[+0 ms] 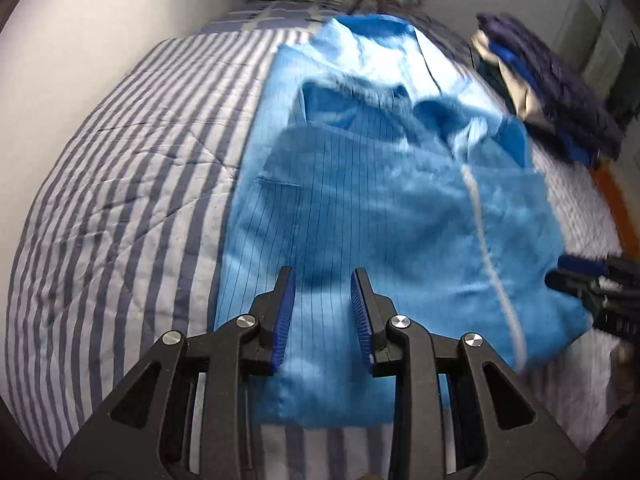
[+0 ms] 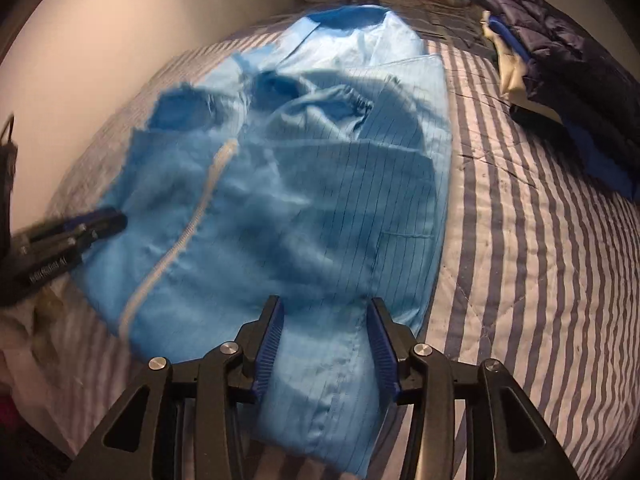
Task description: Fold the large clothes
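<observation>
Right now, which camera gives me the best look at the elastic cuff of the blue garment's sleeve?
The right wrist view: the elastic cuff shows gathered and fairly sharp atop the blue garment. The left wrist view blurs that upper area, so no cuff can be made out there.

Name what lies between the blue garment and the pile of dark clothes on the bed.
Only bare striped quilt separates the blue garment from the dark clothes pile; the right wrist view shows this stretch best.

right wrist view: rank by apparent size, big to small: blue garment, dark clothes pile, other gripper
1. Blue garment, fills most of the middle.
2. Dark clothes pile at upper right, farther away, so true size unsure.
3. Left gripper at the left edge, partly cut off.
</observation>
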Tool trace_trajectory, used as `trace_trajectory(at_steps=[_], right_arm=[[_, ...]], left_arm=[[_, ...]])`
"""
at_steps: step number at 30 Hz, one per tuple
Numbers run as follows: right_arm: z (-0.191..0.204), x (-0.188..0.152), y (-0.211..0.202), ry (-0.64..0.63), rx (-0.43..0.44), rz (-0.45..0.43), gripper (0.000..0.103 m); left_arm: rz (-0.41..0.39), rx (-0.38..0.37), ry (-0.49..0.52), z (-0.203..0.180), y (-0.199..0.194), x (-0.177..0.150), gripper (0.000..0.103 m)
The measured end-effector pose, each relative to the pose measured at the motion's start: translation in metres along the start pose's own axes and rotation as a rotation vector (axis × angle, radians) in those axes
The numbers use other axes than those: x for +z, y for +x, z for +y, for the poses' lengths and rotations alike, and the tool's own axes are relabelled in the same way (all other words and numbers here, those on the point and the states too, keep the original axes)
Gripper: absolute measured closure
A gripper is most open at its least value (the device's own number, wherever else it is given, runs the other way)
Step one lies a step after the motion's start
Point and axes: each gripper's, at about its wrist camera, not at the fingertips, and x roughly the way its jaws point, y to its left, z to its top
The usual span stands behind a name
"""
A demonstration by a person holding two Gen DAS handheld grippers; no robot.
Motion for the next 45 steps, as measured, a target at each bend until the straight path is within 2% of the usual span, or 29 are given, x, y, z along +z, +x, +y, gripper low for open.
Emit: trace_trajectory(at_steps=[3, 5, 8, 12, 18, 23, 26, 29, 31, 33, 37, 42, 45], right_arm=[[0.016, -0.002, -0.044, -0.036, -0.051, -0.085, 0.058], [0.024, -0.006, -0.074, -0.040, -0.044, -0.143, 0.050], [0.037, -0.018, -0.129, -0.058, -0.011, -0.261, 0.041], [0.044, -0.029, -0.188, -0.051, -0.021, -0.317, 0.040], [0.058, -0.039, -0.283, -0.102, -0.043, -0.432, 0.040], [0.067, -0.024, -0.352, -0.147, -0.068, -0.523, 0.040], [0.067, -0.009, -0.378, -0.158, -0.053, -0.542, 0.040], [0.058, 0.018, -0.385, -0.156, -0.048, -0.554, 0.040], [0.051, 0.032, -0.379, -0.143, -0.044, -0.554, 0.040], [0.040, 0.052, -0.366, -0.123, -0.029, -0.540, 0.040], [0.020, 0.097, -0.316, -0.085, 0.001, -0.479, 0.041], [-0.014, 0.168, -0.219, -0.008, 0.070, -0.381, 0.051], [-0.031, 0.203, -0.156, 0.011, 0.067, -0.327, 0.054]], left_arm=[[-0.080, -0.049, -0.033, -0.001, -0.046, 0.004, 0.074], [-0.136, -0.052, -0.012, -0.005, -0.079, 0.002, 0.074], [-0.219, -0.097, -0.042, 0.003, -0.139, 0.000, 0.074], [-0.310, -0.132, -0.097, 0.020, -0.213, -0.003, 0.074], [-0.395, -0.141, -0.091, 0.035, -0.303, 0.003, 0.074], [-0.458, -0.196, -0.096, 0.035, -0.371, 0.030, 0.073], [-0.496, -0.170, -0.064, 0.026, -0.402, 0.050, 0.062], [-0.514, -0.152, -0.022, 0.018, -0.417, 0.072, 0.062], [-0.506, -0.166, -0.009, 0.014, -0.415, 0.095, 0.062], [-0.470, -0.199, -0.001, 0.010, -0.398, 0.122, 0.062], [-0.401, -0.208, 0.026, 0.002, -0.338, 0.171, 0.061], [-0.255, -0.243, 0.010, 0.003, -0.208, 0.229, 0.061], [-0.175, -0.252, 0.001, 0.005, -0.120, 0.253, 0.061]])
